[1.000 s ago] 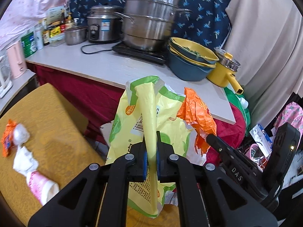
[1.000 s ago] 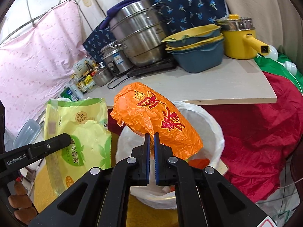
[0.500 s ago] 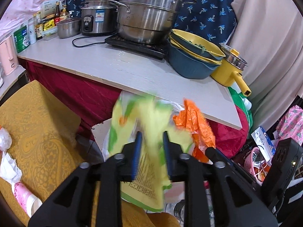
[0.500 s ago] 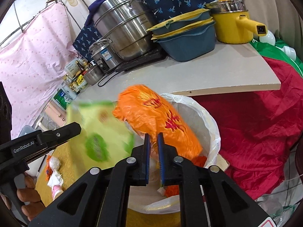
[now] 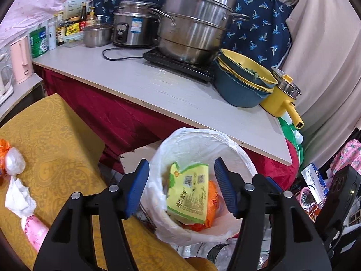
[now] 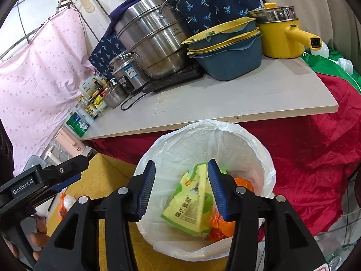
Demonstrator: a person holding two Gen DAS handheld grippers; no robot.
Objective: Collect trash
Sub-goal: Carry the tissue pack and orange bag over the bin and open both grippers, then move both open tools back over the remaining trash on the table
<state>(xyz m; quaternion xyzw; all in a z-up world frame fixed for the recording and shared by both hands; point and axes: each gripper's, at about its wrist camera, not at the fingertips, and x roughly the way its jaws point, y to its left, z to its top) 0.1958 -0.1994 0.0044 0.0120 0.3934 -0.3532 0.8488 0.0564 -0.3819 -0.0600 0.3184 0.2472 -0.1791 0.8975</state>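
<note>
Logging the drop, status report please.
Both grippers, left and right, open over the bin. Yellow bag and orange wrapper inside. Tissue left on the cloth.

- You had a pale wooden counter (image 5: pixel 158 85) ahead of you, with dark red cloth (image 5: pixel 108 117) hanging below its edge.
- Behind the counter hung a navy cloth with a pale blue palm print (image 6: pixel 207 0) against the wall.
- To your left, a pink dotted sheet (image 6: pixel 38 79) was draped from a wire rack (image 6: pixel 29 31) before a white wall.
- On your right hung a beige curtain (image 5: pixel 327 56).
- Below you lay a surface covered in a mustard patterned cloth (image 5: pixel 56 158).
- Light fell evenly and bright across the room; you could see no window.
</note>
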